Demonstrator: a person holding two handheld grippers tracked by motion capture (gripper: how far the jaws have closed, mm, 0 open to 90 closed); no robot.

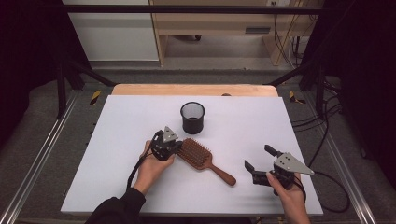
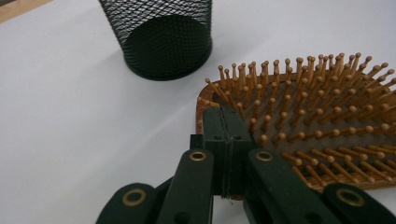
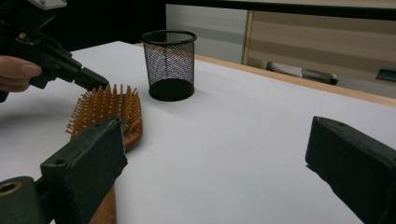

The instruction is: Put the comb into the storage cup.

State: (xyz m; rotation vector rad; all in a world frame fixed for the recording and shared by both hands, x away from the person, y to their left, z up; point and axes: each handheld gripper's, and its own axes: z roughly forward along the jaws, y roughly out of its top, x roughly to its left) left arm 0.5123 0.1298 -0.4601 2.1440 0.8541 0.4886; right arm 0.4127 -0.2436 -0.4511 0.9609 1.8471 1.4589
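A wooden paddle hairbrush [image 1: 198, 155] lies bristles up in the middle of the white table [image 1: 243, 116], its handle pointing to the front right. A black mesh cup [image 1: 193, 117] stands upright just behind it. My left gripper [image 1: 175, 145] is shut, and its tips rest at the left edge of the brush head among the bristles [image 2: 317, 116]. In the left gripper view the jaws of my left gripper [image 2: 224, 112] press flat together, with the cup [image 2: 163, 42] beyond. My right gripper [image 1: 258, 156] is open near the handle's end, holding nothing.
In the right gripper view my right gripper [image 3: 217, 144] looks across the table at the brush [image 3: 109, 109], the cup [image 3: 169, 63] and the left gripper [image 3: 100, 84]. A wooden strip [image 1: 194, 89] borders the table's far edge. Cables trail on the floor [image 1: 327, 140] at the right.
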